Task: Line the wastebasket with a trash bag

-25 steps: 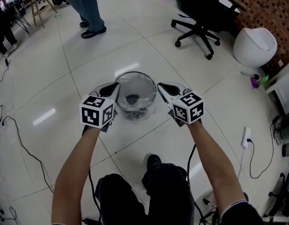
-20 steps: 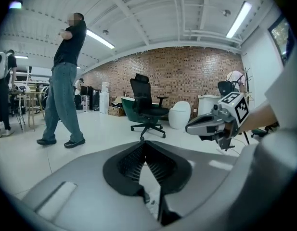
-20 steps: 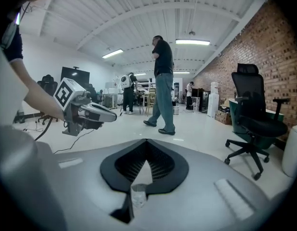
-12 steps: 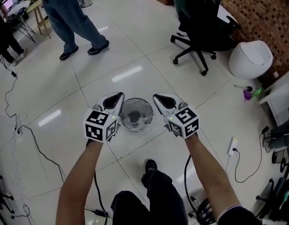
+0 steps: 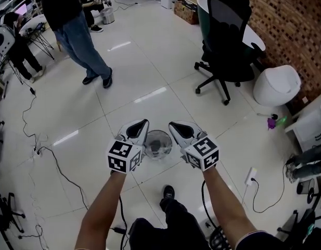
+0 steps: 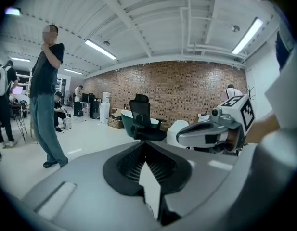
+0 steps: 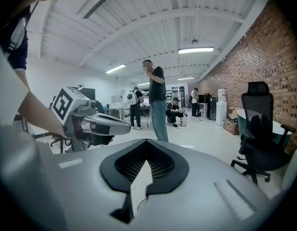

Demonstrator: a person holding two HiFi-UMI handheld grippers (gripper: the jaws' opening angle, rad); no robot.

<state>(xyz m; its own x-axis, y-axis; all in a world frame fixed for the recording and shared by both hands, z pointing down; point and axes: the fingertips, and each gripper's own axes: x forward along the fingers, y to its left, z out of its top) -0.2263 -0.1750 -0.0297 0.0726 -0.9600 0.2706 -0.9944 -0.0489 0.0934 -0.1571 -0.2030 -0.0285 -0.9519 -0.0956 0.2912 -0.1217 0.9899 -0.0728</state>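
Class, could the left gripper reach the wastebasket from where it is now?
Probably not yet: the left gripper is held up high, while the wastebasket stands on the floor well below it. Nothing blocks the way down.

Wastebasket (image 5: 158, 144) on glossy tiled floor (image 5: 150, 69)

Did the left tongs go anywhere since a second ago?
Yes, up. The left tongs were beside the rim of the wastebasket; now they hang high above it, and it looks far smaller.
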